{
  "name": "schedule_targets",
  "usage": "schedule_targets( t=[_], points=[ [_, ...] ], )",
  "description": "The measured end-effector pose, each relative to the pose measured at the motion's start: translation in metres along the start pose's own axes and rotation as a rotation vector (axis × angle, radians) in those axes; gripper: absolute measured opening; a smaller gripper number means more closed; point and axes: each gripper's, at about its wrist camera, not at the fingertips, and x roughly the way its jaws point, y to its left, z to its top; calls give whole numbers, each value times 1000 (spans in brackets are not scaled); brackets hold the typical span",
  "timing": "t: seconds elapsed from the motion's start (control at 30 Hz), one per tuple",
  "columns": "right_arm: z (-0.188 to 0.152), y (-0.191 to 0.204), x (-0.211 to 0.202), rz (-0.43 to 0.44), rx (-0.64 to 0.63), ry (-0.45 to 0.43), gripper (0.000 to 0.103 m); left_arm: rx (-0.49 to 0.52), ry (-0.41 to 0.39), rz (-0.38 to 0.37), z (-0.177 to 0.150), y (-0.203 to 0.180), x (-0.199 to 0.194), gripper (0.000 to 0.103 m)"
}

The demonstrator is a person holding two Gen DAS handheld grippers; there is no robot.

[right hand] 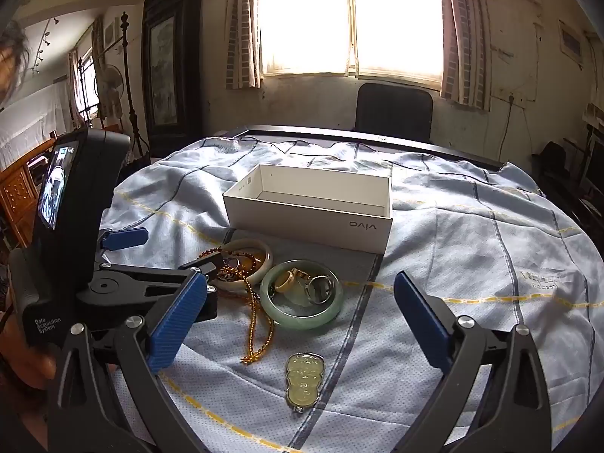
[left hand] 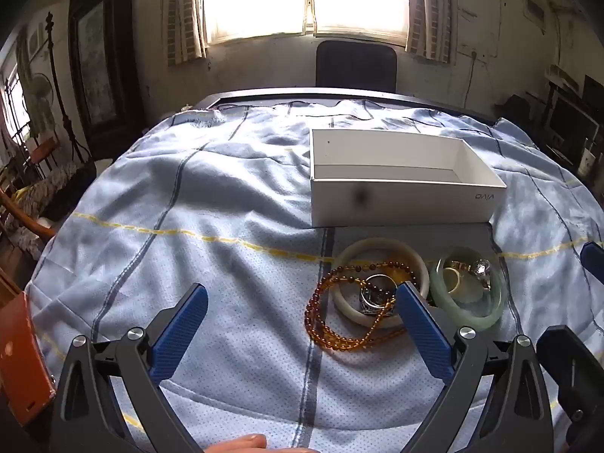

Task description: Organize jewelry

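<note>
An open white box (left hand: 400,196) (right hand: 313,222) stands on the blue cloth. In front of it lies a pile of jewelry: a pale bangle (left hand: 351,249) (right hand: 264,255), a green jade bangle (left hand: 490,313) (right hand: 302,319) with rings (right hand: 321,288) inside it, and an amber bead string (left hand: 332,324) (right hand: 253,324). A jade pendant (right hand: 304,383) lies apart, nearer to me. My left gripper (left hand: 302,294) is open, its right finger just over the pale bangle. My right gripper (right hand: 300,287) is open above the green bangle and pendant, holding nothing.
The blue checked cloth (left hand: 188,196) covers a dark table (left hand: 302,94). A black chair (left hand: 355,64) stands behind it under a bright window. An orange object (left hand: 22,358) sits at the left edge. The left gripper's body with its screen (right hand: 56,188) fills the right view's left side.
</note>
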Motion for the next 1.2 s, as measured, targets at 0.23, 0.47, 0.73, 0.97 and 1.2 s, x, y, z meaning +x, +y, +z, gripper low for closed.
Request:
schedule_targets(
  t=[0.23, 0.47, 0.73, 0.97, 1.2],
  points=[
    [0, -4, -1, -1, 5, -5, 98, 10, -70, 35, 3, 2, -16, 100],
    [2, -2, -6, 0, 5, -22, 98, 29, -129, 70, 6, -1, -32, 100],
    [3, 0, -7, 3, 0, -25, 98, 6, -83, 55, 8, 4, -43, 99],
    [4, -1, -12, 7, 7, -36, 98, 42, -193, 106, 5, -3, -59, 99],
    [4, -1, -14, 10, 7, -37, 98, 39, -185, 66, 7, -5, -55, 99]
  ],
)
